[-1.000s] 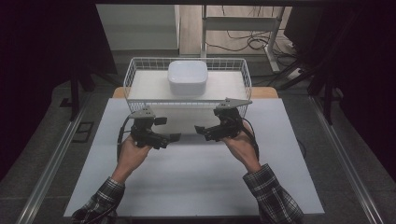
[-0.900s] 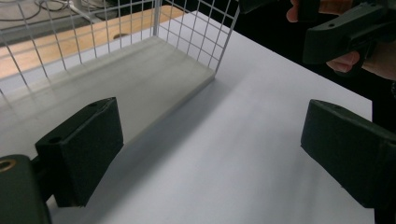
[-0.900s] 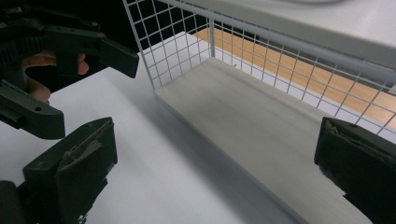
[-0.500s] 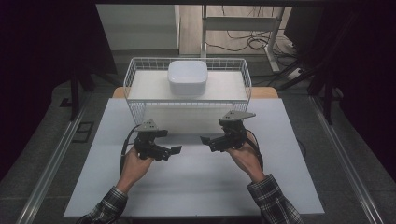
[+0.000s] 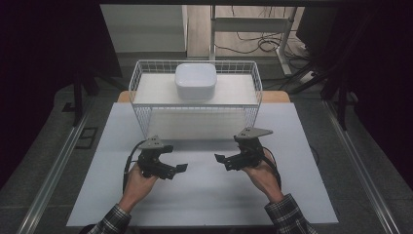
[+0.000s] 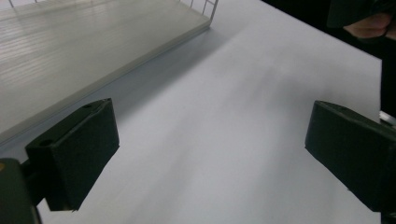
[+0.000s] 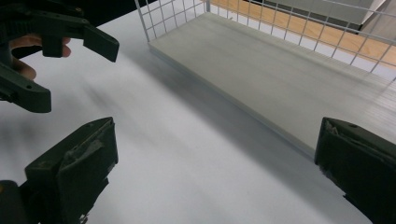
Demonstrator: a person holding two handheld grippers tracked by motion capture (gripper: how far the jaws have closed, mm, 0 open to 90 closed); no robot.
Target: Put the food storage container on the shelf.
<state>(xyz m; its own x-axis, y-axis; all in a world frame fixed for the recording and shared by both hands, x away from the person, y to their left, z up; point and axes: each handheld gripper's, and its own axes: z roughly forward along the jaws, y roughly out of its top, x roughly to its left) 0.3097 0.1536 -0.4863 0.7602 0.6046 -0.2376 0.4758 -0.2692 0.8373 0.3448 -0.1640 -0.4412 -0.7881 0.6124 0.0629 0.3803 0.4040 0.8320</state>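
A white table (image 5: 204, 195) carried a wire basket (image 5: 146, 122) at its far side, with a white bowl (image 5: 196, 81) sitting in it, probably empty. Near of the basket, the left gripper (image 5: 179, 168) and right gripper (image 5: 219, 158) hovered, jaws wide apart, holding nothing, pointing at each other.

- The wire basket (image 5: 195, 105) is standing at the table's (image 5: 204, 195) far edge.
- A bowl (image 5: 195, 81) is sitting in it, apparently on a raised shelf.
- Both grippers are hovering before the basket, left gripper (image 5: 176, 168) left, right gripper (image 5: 221, 160) right.
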